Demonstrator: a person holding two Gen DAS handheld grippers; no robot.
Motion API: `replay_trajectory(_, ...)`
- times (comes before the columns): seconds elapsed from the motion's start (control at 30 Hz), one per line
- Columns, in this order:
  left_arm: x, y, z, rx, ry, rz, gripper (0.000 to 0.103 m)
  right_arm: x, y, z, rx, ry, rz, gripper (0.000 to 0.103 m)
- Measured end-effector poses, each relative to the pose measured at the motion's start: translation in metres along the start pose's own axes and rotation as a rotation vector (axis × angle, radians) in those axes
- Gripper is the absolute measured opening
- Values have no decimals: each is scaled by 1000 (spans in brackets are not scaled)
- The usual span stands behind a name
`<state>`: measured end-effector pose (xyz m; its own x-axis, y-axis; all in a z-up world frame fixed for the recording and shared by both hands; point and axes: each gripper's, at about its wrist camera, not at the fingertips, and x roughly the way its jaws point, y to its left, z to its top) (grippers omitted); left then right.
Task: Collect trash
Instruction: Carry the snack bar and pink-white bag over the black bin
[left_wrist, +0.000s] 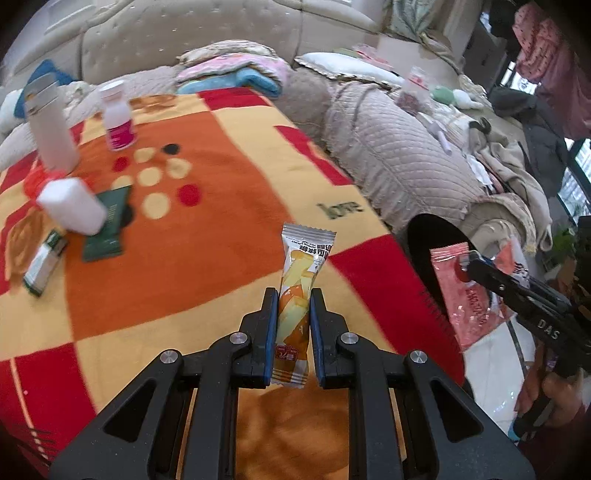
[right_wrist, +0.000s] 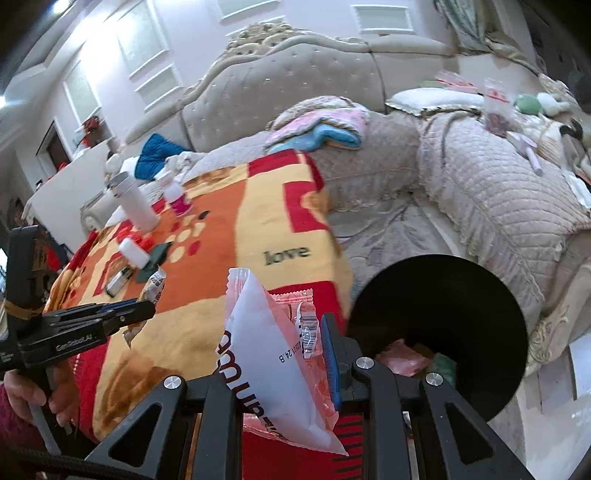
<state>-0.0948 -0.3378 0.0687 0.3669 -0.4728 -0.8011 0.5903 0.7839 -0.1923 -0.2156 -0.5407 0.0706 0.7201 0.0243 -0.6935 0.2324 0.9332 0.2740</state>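
Note:
My left gripper (left_wrist: 293, 295) is shut on a yellow-orange snack wrapper (left_wrist: 301, 280) and holds it upright above the red, orange and yellow blanket (left_wrist: 207, 206). My right gripper (right_wrist: 295, 332) is shut on a pink and white snack bag (right_wrist: 273, 350), just left of the black round bin (right_wrist: 443, 314). The bin holds some wrappers. In the left wrist view the right gripper (left_wrist: 469, 264) shows at the right with the pink bag (left_wrist: 465, 295), by the bin (left_wrist: 432, 240). In the right wrist view the left gripper (right_wrist: 149, 308) shows at the left with its wrapper (right_wrist: 155, 284).
On the blanket's far left stand a white flask (left_wrist: 50, 125), a pink-labelled bottle (left_wrist: 118, 118), a white tub (left_wrist: 72, 206), a dark green sachet (left_wrist: 107, 225) and a small box (left_wrist: 44, 264). Quilted bedding (left_wrist: 399, 155) and a headboard lie behind.

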Motion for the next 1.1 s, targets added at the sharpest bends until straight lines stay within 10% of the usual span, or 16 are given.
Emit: replay_trajectory(1.1,54,-97,20,117,55,-54,14,-8,-77,1,106,-1,-99,20)
